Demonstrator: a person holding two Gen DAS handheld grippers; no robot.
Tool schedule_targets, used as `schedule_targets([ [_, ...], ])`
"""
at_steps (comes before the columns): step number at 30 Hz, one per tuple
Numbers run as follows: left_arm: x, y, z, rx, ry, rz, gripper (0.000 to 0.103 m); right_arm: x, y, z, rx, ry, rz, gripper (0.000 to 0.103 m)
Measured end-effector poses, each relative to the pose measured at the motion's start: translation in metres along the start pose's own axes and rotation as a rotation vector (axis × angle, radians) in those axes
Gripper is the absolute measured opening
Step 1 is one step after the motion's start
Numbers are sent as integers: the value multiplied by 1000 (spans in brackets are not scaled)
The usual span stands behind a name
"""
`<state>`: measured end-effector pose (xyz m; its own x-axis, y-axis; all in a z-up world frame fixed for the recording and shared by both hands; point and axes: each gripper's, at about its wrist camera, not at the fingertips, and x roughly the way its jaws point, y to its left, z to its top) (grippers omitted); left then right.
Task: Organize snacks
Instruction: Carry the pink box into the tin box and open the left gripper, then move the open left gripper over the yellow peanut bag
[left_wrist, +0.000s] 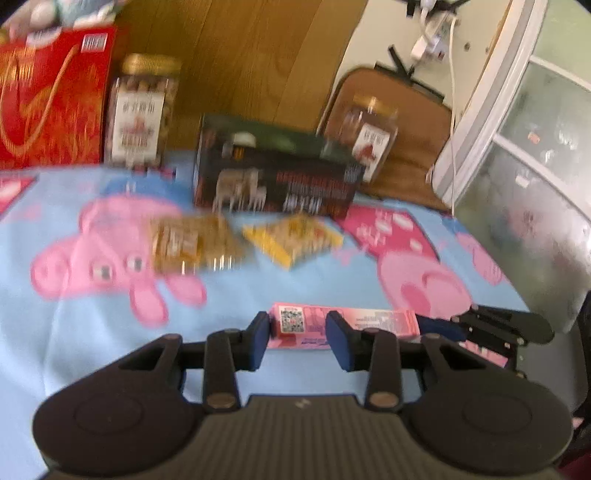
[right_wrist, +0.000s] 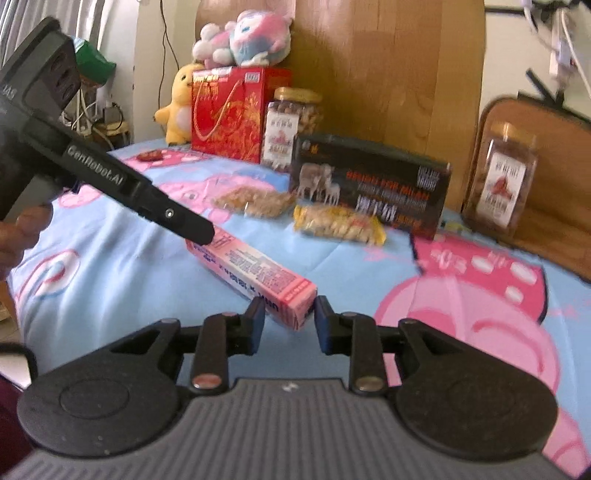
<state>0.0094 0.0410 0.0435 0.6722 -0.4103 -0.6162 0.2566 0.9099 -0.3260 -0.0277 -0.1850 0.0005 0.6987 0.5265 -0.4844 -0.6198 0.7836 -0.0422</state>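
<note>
Both grippers at opposite ends of the pink box, neither clamped.

The pink box (left_wrist: 343, 325) lay flat on the sheet (left_wrist: 110, 332), in front of the two snack packets (left_wrist: 195, 245) and the dark carton (left_wrist: 273, 177). Its long axis ran across the left gripper (left_wrist: 297, 341), whose fingers stood moderately apart around the QR-code end; contact with the pads could not be told. The right gripper (right_wrist: 290, 321) met the other end (right_wrist: 255, 273) head-on, the box stretching away from it toward the left tool, its jaws fairly narrow and flanking the near corner without visibly pinching. The left gripper looked better placed, since it crossed the narrow width, whereas the right faced the box lengthwise. Closing the left jaws seemed the likely next move, though blur left the exact gap uncertain.
</note>
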Motion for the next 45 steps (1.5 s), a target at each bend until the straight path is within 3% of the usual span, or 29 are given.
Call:
schedule_targets([
  [6, 1, -16, 55, 89, -105, 40, 35, 8, -15, 35, -48, -105, -79, 32],
  [12, 40, -11, 120, 96, -176, 75, 35, 41, -50, 76, -43, -169, -141, 32],
  [19, 113, 13, 158, 39, -115, 108, 33, 104, -90, 103, 34, -114, -200, 36],
  [23, 135, 18, 158, 44, -100, 169, 33, 119, -97, 100, 61, -112, -259, 37],
  [28, 103, 27, 137, 15, -137, 84, 35, 88, -99, 82, 129, -178, -245, 37],
  [30, 89, 29, 121, 6, -132, 45, 35, 74, -105, 69, 196, -186, -199, 37],
  [33, 84, 29, 96, -9, -93, 9, 35, 72, -115, 50, 317, -130, -68, 37],
  [36, 95, 24, 82, -25, -44, 25, 49, 91, -121, 46, 410, -35, 2, 37],
  [41, 122, 17, 63, -7, 46, 72, 43, 124, -121, 42, 539, 84, 121, 37],
  [45, 103, 3, 46, 41, 50, 57, 40, 100, -104, 39, 541, 91, 152, 33],
])
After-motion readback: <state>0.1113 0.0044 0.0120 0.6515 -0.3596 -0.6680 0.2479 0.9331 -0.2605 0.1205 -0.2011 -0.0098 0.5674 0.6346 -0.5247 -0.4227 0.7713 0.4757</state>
